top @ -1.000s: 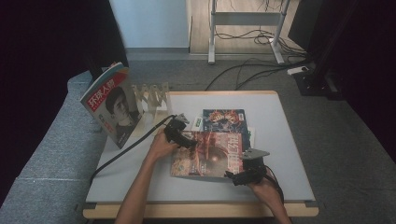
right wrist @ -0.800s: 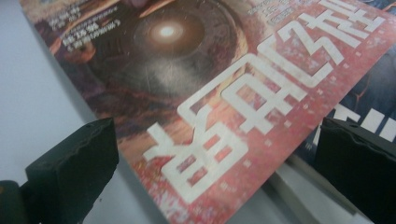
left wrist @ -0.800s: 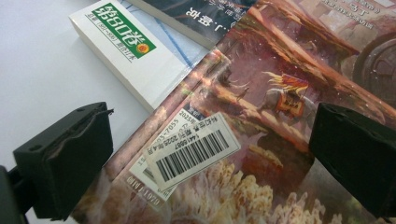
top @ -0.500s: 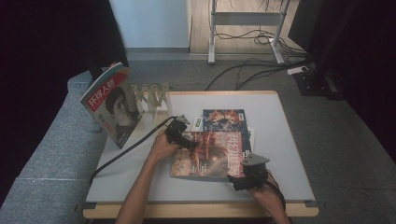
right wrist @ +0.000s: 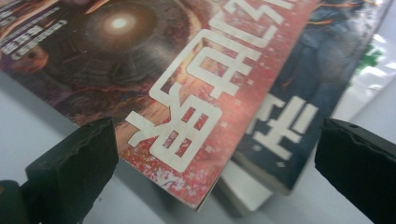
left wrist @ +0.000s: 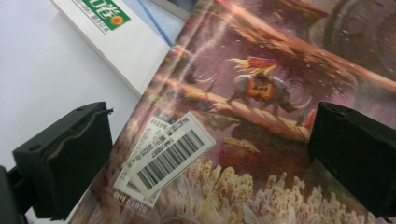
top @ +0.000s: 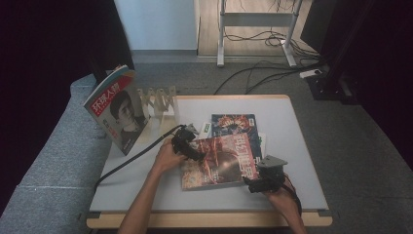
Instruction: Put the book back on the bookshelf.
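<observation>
A red magazine (top: pixel 219 161) lies face up on top of a blue magazine (top: pixel 234 123) and a white book (top: pixel 203 129) in the middle of the table. My left gripper (top: pixel 196 154) hovers open over the red magazine's (left wrist: pixel 261 93) left edge, one jaw on each side of a barcode label (left wrist: pixel 168 154). My right gripper (top: pixel 253 184) is open at the near right corner of the red magazine (right wrist: pixel 187 107). The blue magazine (right wrist: pixel 299 93) and the white book (right wrist: pixel 243 198) stick out underneath that corner. Neither gripper holds anything.
A portrait magazine (top: pixel 116 111) stands upright in a white slotted rack (top: pixel 158 100) at the table's back left. A black cable (top: pixel 131 158) trails from the left gripper across the white table (top: pixel 292 122). A grey sofa (top: pixel 53 161) borders the left side.
My right gripper has shifted a little along the red magazine's near right corner. The left gripper and the magazines have stayed put.
</observation>
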The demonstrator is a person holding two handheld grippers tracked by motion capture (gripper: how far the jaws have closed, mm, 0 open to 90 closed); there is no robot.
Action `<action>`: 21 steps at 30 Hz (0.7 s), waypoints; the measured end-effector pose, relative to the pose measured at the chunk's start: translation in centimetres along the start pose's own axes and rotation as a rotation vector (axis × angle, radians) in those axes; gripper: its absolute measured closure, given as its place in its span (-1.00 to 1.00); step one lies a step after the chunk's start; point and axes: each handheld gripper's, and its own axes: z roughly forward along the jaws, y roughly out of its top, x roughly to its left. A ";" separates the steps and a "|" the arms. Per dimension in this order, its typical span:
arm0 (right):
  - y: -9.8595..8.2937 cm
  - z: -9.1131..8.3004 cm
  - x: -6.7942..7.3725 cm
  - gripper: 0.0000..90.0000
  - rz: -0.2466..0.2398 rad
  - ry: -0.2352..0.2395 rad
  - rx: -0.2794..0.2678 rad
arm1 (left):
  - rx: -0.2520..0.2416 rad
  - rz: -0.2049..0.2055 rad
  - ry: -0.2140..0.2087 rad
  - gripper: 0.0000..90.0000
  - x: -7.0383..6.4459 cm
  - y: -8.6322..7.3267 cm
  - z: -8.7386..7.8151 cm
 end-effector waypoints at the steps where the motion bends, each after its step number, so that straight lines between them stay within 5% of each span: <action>1: 0.0 0.0 -0.2 -1.00 0.001 -0.006 -0.003 | 0.003 0.002 -0.002 -1.00 -0.1 0.0 0.0; 11: 0.1 -0.4 -2.1 -0.93 0.033 -0.048 -0.016 | -0.011 -0.009 -0.008 -1.00 -1.0 -1.0 -0.4; 21: -0.6 0.1 -0.6 -1.00 0.005 0.041 0.004 | -0.017 -0.032 -0.019 -1.00 -1.1 -1.8 -0.7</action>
